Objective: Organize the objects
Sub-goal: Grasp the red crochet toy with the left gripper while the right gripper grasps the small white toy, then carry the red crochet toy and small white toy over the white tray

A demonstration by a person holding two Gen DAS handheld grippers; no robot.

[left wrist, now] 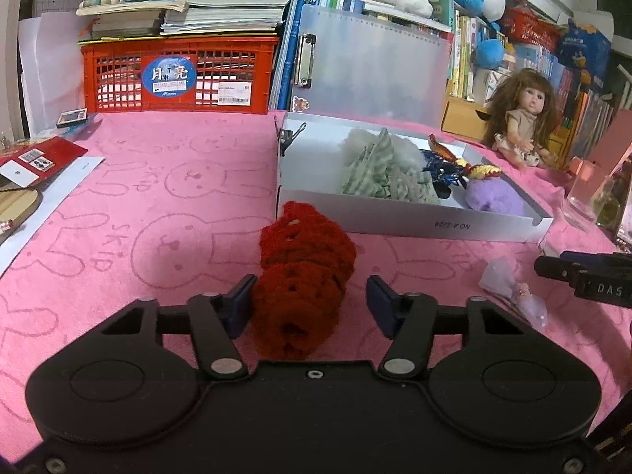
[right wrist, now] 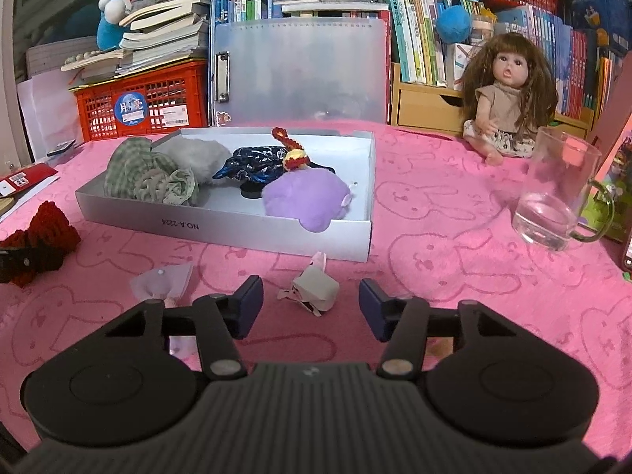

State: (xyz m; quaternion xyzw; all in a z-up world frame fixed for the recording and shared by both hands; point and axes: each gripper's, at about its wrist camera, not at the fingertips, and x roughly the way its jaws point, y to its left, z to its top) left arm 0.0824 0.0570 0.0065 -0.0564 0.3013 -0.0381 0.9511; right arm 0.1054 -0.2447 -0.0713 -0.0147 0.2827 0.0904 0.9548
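A red knitted piece (left wrist: 304, 276) lies on the pink cloth between the open fingers of my left gripper (left wrist: 310, 302); the left pad touches it, the right pad stands apart. It also shows in the right wrist view (right wrist: 39, 237). A white shallow box (left wrist: 414, 221) (right wrist: 276, 233) holds a green checked cloth (right wrist: 150, 177), a dark blue item (right wrist: 252, 166) and a purple plush (right wrist: 304, 197). My right gripper (right wrist: 310, 302) is open, with a small folded paper item (right wrist: 314, 288) lying between its fingertips. A pale plastic wrapper (right wrist: 162, 282) (left wrist: 513, 288) lies to its left.
A doll (right wrist: 501, 91) sits at the back right. A glass mug (right wrist: 557, 193) stands right of the box. A red crate (left wrist: 177, 75) with stacked books and a translucent clipboard (left wrist: 367, 59) stand at the back. Cards and papers (left wrist: 31, 162) lie at the left.
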